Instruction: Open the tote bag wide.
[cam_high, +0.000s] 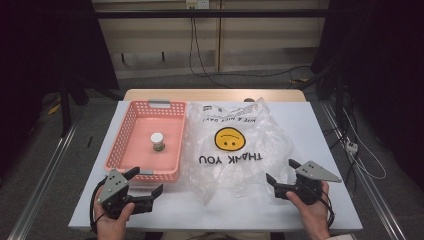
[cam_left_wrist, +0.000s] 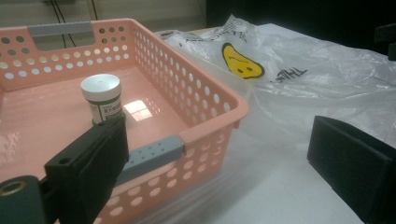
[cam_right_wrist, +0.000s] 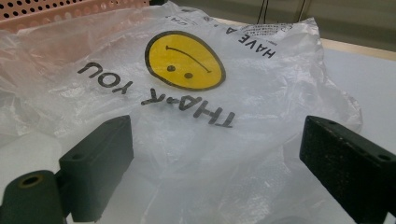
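A pink perforated basket (cam_high: 131, 127) (cam_left_wrist: 212, 100) stands on the left half of the white table (cam_high: 325, 135). A small jar (cam_high: 157, 142) (cam_left_wrist: 101, 97) with a white lid and green label stands upright inside it. To its right lies a crumpled clear plastic bag (cam_high: 260, 150) (cam_left_wrist: 327, 79) (cam_right_wrist: 261, 93), printed with a yellow smiley face (cam_right_wrist: 184, 60) and "THANK YOU". My left gripper (cam_high: 147, 181) (cam_left_wrist: 217, 135) is open, just in front of the basket's near right corner. My right gripper (cam_high: 281, 170) (cam_right_wrist: 217, 135) is open at the bag's near right edge. Nothing is between either pair of jaws.
The basket has grey handles (cam_high: 159, 103) on its far and near walls. A wooden tabletop edge (cam_high: 215, 94) shows behind the white table. Cables (cam_high: 197, 55) hang on the wall beyond, and metal rails (cam_high: 45, 175) run along the floor on both sides.
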